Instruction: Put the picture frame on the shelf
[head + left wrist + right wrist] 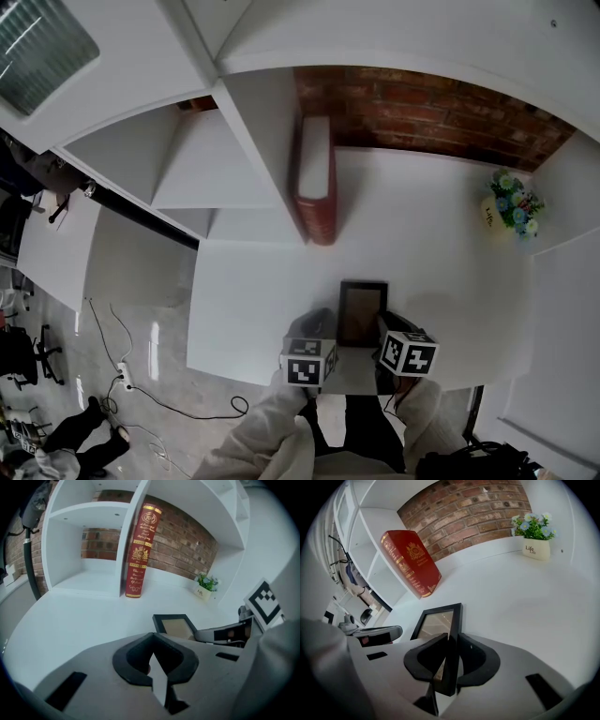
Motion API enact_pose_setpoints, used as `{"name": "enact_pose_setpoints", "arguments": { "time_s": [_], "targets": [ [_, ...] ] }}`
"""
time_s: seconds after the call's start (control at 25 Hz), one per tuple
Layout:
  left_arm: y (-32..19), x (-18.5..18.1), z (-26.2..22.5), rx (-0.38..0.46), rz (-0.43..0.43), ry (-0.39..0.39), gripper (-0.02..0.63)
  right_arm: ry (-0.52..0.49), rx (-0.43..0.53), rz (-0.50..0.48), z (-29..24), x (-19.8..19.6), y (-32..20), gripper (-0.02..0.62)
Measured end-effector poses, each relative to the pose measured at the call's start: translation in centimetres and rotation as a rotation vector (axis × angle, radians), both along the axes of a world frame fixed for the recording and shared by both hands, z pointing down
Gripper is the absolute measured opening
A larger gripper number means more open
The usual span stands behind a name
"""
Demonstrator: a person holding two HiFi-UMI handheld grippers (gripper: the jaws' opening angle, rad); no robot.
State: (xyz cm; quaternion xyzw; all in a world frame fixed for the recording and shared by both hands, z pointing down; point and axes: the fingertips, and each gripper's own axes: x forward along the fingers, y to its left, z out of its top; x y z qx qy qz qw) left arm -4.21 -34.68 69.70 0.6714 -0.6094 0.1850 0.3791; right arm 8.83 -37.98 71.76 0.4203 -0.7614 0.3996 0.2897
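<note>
My right hand-held gripper (pixel 450 660) is clamped on the right-hand rail of the picture frame (pixel 438 623), with the black edge pinched between both pads. My left hand-held gripper (pixel 156 660) has its jaws together with nothing between them, and it sits just beside the frame's left side. The frame lies close to the front edge of the white tabletop (pixel 441 262), long side pointing toward the brick wall (pixel 422 108).

Beyond the frame, a wide bare stretch of tabletop runs back to that wall. A red book (pixel 316 178) stands upright against the white divider (pixel 258 141), well apart from the frame. A small flower pot (pixel 511 208) sits far right, near the side wall. The shelf compartments (pixel 89 541) open left of the divider.
</note>
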Motion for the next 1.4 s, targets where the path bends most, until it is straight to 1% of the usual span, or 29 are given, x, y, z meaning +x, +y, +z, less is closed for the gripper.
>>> {"name": "enact_pose_setpoints", "arguments": {
  "time_s": [0.2, 0.48, 1.0, 1.2, 1.4],
  "targets": [
    [0.2, 0.2, 0.0, -0.005, 0.010, -0.002, 0.008, -0.012, 0.008, 0.026, -0.1, 0.2, 0.0, 0.077],
    [0.5, -0.1, -0.4, 0.005, 0.015, -0.008, 0.008, -0.001, 0.042, 0.039, -0.9, 0.4, 0.0, 0.075],
    [1.7, -0.8, -2.7, 0.042, 0.015, -0.014, 0.008, -0.037, 0.117, 0.086, -4.5, 0.4, 0.4, 0.075],
    [2.0, -0.9, -4.3, 0.076, 0.025, -0.019, 0.008, -0.037, 0.173, 0.113, -6.7, 0.9, 0.4, 0.074],
    [1.2, -0.8, -7.0, 0.134, 0.049, -0.029, 0.008, -0.043, 0.248, 0.141, -9.8, 1.4, -0.3, 0.074]
  ]
}}
